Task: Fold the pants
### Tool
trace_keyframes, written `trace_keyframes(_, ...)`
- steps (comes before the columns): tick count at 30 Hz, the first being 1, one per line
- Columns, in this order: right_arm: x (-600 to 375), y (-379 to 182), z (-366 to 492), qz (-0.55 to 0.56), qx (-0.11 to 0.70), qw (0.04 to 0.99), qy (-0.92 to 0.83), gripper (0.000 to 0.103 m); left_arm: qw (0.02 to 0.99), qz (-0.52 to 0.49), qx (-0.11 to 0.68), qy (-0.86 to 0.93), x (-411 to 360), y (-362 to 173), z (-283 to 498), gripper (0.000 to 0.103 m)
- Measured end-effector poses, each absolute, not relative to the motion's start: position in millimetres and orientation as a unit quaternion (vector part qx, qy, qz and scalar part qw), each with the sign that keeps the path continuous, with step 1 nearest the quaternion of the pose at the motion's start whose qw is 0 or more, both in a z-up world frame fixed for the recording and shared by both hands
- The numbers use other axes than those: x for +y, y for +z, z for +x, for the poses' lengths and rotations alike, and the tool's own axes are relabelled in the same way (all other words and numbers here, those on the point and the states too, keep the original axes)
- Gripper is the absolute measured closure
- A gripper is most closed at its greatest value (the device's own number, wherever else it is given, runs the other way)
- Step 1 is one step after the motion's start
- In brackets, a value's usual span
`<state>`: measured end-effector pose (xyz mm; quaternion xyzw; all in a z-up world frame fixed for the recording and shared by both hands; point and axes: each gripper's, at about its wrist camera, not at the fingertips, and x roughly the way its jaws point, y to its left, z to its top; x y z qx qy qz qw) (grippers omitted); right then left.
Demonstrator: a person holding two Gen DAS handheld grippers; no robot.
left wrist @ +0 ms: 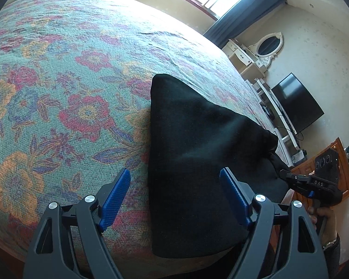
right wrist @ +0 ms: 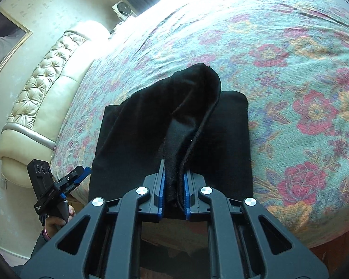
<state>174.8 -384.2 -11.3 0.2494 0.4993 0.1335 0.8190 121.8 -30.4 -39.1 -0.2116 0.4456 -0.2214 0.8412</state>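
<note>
Pants (right wrist: 174, 125) lie near the bed's (right wrist: 290, 69) edge — right gripper (right wrist: 174, 186) clamped on a lifted edge, left gripper (left wrist: 174, 200) open above them. One-sided lifting could drag the layers askew — or the cloth may slip free.

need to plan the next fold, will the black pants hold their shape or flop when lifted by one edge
Likely floppy: the black pants sag in a soft ridge from the right gripper, shut on one edge. Probably light; a narrow pinch lifts that part. The rest lies flat on the floral bedspread and may drag.
</note>
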Motion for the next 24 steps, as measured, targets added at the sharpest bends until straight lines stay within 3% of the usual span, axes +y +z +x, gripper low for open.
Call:
trace_keyframes(11,-428.8,-40.1,159.9,0.273,0.503,0.812,0.115,0.091,0.829,-0.195,0.469,-0.236,-53.0,-52.5,120.8,0.025)
trace_keyframes(24,-467.6,-66.9,158.7,0.349,0.483,0.789,0.147,0.086,0.798,-0.249,0.497,-0.232,-36.1,-66.6,125.7,0.025)
